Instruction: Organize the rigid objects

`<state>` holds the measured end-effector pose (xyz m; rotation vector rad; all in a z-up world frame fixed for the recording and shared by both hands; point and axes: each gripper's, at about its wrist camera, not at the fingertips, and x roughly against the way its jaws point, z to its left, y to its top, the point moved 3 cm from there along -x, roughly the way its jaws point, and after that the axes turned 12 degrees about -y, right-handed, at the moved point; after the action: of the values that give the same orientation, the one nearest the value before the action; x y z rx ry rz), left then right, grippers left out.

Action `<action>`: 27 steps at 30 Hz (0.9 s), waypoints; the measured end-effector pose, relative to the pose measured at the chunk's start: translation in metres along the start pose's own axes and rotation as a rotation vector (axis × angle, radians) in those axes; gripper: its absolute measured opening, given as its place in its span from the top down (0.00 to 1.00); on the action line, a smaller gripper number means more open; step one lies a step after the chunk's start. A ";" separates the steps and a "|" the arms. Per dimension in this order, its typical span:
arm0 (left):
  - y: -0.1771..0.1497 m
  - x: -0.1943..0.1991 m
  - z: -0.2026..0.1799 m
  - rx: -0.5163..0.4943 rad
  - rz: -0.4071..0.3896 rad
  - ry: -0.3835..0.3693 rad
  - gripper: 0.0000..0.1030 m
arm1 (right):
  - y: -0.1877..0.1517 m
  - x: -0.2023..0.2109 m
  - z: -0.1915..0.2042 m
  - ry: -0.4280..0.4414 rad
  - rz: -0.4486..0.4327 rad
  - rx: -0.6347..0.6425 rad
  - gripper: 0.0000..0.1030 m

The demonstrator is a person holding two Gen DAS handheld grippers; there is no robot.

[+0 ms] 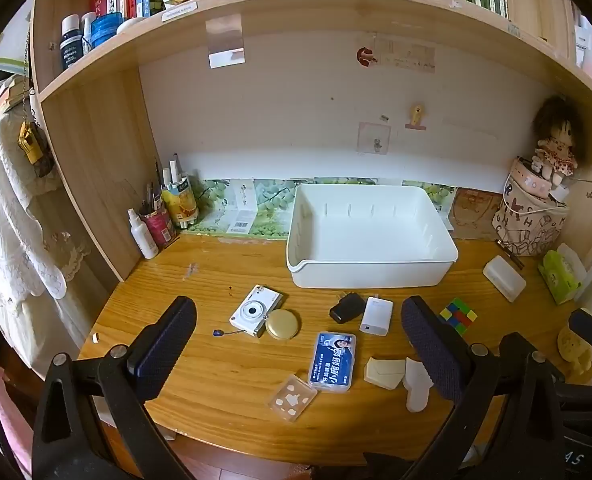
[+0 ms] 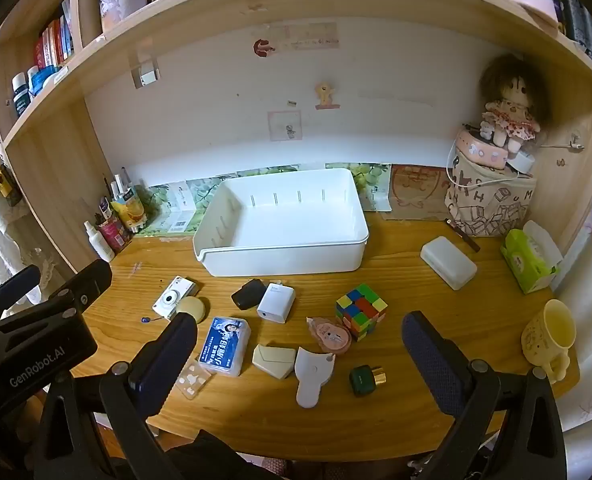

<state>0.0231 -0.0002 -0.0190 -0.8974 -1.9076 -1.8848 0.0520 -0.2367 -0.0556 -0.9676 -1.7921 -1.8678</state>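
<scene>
An empty white bin (image 1: 370, 236) (image 2: 283, 220) stands at the back of the wooden desk. In front of it lie a white camera (image 1: 255, 310) (image 2: 173, 297), a round gold compact (image 1: 282, 324), a black box (image 1: 347, 307) (image 2: 248, 293), a white charger (image 1: 376, 316) (image 2: 276, 302), a blue card case (image 1: 332, 361) (image 2: 226, 345), a colour cube (image 2: 361, 311) (image 1: 458, 315), a beige case (image 2: 273, 360) and a green bottle (image 2: 366, 379). My left gripper (image 1: 298, 354) is open above the front of the desk. My right gripper (image 2: 300, 364) is open and empty too.
A white lidded box (image 2: 448, 262), a green tissue pack (image 2: 530, 260) and a yellow mug (image 2: 550, 338) sit at the right. A fabric bag with a doll (image 2: 492, 196) stands in the back right corner. Pen cups and a spray bottle (image 1: 143, 234) stand at the back left.
</scene>
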 end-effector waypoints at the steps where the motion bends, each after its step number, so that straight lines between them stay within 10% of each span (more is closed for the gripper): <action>1: 0.000 -0.001 0.001 0.009 0.006 -0.005 0.01 | 0.000 0.000 0.000 0.001 0.000 0.000 0.00; 27: -0.012 -0.005 0.014 0.021 0.048 -0.038 0.02 | -0.004 -0.003 0.007 -0.017 0.018 0.001 0.00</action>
<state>0.0228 0.0127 -0.0326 -0.9700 -1.9074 -1.8294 0.0528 -0.2295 -0.0607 -0.9992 -1.7882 -1.8530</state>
